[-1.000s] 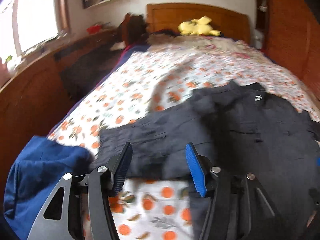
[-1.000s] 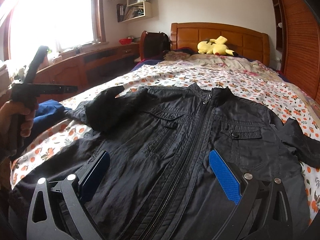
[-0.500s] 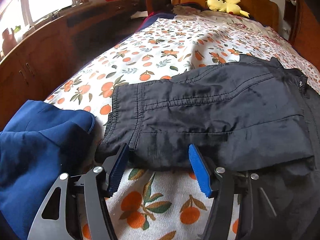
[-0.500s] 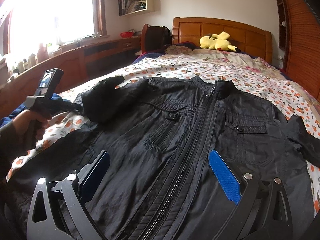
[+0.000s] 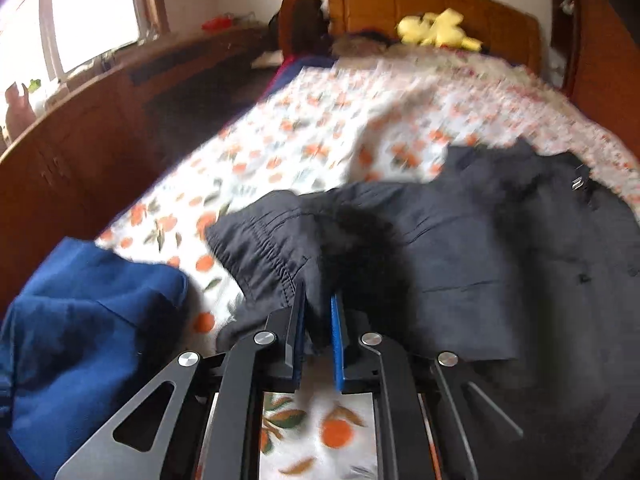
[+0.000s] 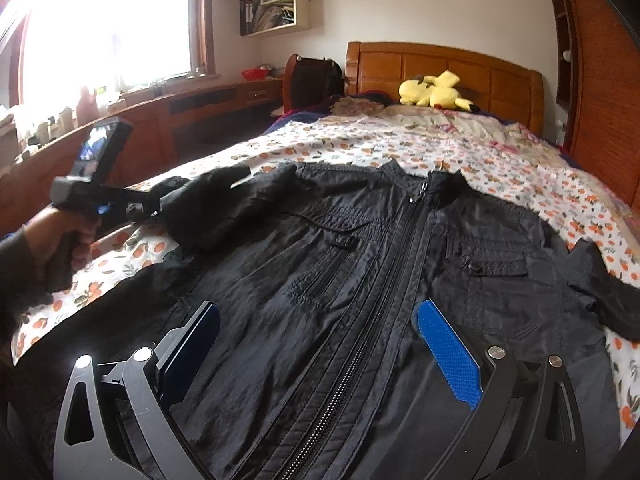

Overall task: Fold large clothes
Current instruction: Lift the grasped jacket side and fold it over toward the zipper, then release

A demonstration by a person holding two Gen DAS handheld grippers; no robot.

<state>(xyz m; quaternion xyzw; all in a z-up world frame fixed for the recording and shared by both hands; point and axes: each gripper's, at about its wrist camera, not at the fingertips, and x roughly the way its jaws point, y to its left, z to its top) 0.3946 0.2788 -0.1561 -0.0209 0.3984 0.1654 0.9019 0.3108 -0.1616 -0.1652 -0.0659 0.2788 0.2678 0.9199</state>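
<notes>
A black zip jacket (image 6: 360,280) lies face up on the orange-print bedspread (image 6: 400,148), collar toward the headboard. My left gripper (image 5: 316,320) is shut on the cuff of the jacket's left sleeve (image 5: 280,248) and holds it lifted off the bed; it also shows in the right wrist view (image 6: 152,204), gripping the bunched sleeve (image 6: 224,204). My right gripper (image 6: 320,340) is open and empty, hovering over the jacket's lower front, astride the zipper (image 6: 384,264). The jacket's other sleeve (image 6: 600,284) lies out to the right.
A blue garment (image 5: 88,332) is heaped at the bed's left edge. A yellow plush toy (image 6: 436,92) sits by the wooden headboard (image 6: 440,64). A wooden counter (image 6: 180,112) runs under the window on the left. A wooden wall (image 6: 600,80) is on the right.
My left gripper has closed on the sleeve cuff and raised it off the bed. The right gripper has stayed open over the jacket's front.
</notes>
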